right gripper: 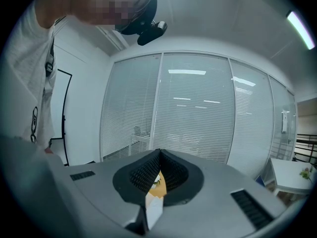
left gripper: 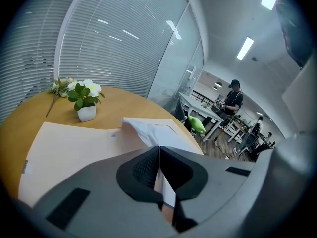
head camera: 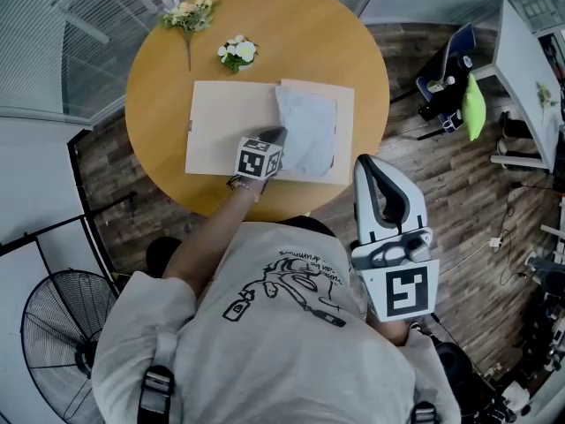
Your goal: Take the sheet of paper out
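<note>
A pale grey sheet of paper (head camera: 309,131) lies partly out of a flat beige envelope (head camera: 225,126) on the round wooden table (head camera: 159,78). My left gripper (head camera: 275,135) is at the sheet's near left corner and is shut on it. In the left gripper view the sheet (left gripper: 143,130) rises off the envelope (left gripper: 74,145) toward the closed jaws of the left gripper (left gripper: 159,148), and a white strip of it shows between the pads. My right gripper (head camera: 369,161) hangs off the table's near right edge, next to the person's body. The right gripper (right gripper: 159,153) is shut with nothing held.
A small white pot of flowers (head camera: 237,52) and a loose flower sprig (head camera: 188,16) sit at the table's far side. A standing fan (head camera: 62,325) is on the floor at lower left. A white desk (head camera: 521,69) and a green object (head camera: 474,106) stand to the right.
</note>
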The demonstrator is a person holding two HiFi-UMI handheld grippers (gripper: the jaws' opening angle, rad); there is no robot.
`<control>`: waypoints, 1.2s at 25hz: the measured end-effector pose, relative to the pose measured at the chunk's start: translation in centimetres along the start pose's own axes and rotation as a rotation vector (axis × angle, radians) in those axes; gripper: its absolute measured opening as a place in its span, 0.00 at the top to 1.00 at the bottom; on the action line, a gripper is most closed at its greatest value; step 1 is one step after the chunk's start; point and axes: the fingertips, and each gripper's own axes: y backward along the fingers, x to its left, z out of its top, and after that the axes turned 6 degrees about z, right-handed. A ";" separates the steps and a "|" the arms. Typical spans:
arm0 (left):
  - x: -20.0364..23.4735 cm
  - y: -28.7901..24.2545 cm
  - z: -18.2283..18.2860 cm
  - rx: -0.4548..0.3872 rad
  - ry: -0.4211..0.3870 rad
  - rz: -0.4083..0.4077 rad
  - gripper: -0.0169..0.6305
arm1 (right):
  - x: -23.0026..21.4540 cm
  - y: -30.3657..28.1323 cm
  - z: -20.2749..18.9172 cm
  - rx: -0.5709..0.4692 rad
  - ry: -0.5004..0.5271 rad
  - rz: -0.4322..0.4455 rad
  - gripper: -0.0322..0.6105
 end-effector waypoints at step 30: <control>-2.6 7.8 3.6 -0.155 0.061 -0.010 0.94 | 0.3 2.0 0.3 -0.023 0.001 0.011 0.94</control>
